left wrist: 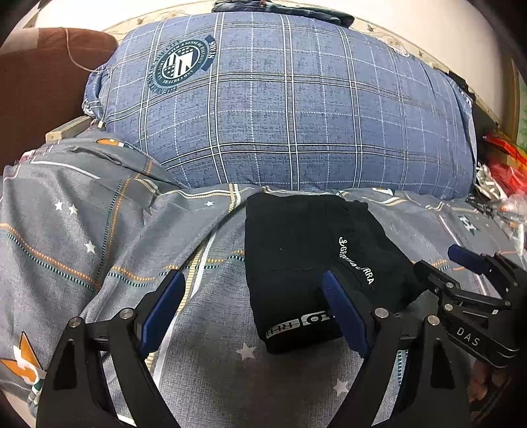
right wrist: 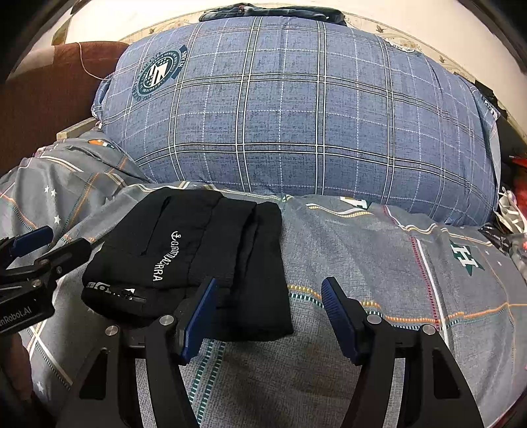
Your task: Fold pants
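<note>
The black pants (left wrist: pixel 296 256) lie folded into a compact bundle on the grey patterned bedsheet (left wrist: pixel 98 237), white lettering facing up. They also show in the right wrist view (right wrist: pixel 197 250). My left gripper (left wrist: pixel 253 283) is open and empty, its right finger just above the bundle's near edge. My right gripper (right wrist: pixel 270 289) is open and empty, its left finger over the bundle's near right corner. Each gripper shows in the other's view, the right one (left wrist: pixel 441 260) beside the bundle and the left one (right wrist: pixel 56 240) to its left.
A big blue plaid pillow (left wrist: pixel 290 108) lies right behind the pants. A brown cushion (left wrist: pixel 39 89) sits at the far left. Red and white clutter (left wrist: pixel 500 171) lies at the right edge of the bed. Dark clothes (right wrist: pixel 273 11) rest on top of the pillow.
</note>
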A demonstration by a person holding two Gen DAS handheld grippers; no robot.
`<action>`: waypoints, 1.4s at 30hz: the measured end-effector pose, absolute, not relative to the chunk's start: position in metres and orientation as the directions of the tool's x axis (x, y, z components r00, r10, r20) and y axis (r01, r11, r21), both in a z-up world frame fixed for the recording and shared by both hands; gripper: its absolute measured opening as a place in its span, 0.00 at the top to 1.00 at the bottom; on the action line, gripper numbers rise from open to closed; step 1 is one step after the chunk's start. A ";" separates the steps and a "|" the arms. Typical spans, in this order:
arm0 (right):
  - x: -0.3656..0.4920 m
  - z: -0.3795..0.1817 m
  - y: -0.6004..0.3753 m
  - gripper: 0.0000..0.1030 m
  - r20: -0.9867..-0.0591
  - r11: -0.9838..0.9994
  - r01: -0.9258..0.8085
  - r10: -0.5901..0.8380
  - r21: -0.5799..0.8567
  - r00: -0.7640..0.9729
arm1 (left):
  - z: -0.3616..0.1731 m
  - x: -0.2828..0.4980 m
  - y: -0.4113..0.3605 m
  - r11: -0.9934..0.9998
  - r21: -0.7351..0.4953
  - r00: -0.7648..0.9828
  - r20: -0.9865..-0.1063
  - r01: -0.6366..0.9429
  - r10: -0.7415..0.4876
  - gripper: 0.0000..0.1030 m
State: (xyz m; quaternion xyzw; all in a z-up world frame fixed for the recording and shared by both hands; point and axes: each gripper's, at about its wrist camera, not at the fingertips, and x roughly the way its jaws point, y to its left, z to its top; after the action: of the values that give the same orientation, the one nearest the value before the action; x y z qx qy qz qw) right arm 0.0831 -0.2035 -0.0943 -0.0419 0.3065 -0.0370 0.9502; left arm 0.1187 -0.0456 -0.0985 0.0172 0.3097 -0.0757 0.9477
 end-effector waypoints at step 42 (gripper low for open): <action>0.083 -0.093 -0.204 0.35 -0.577 0.995 0.039 -0.088 -0.097 0.812 | -0.100 0.110 -0.065 0.971 0.217 0.837 -0.546 0.102 0.034 0.16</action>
State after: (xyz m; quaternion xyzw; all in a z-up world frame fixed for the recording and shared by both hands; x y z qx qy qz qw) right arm 0.0825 -0.2036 -0.0932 -0.0404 0.3048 -0.0334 0.9510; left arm 0.1098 -0.0647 -0.0995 0.1197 0.2845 -0.0180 0.9510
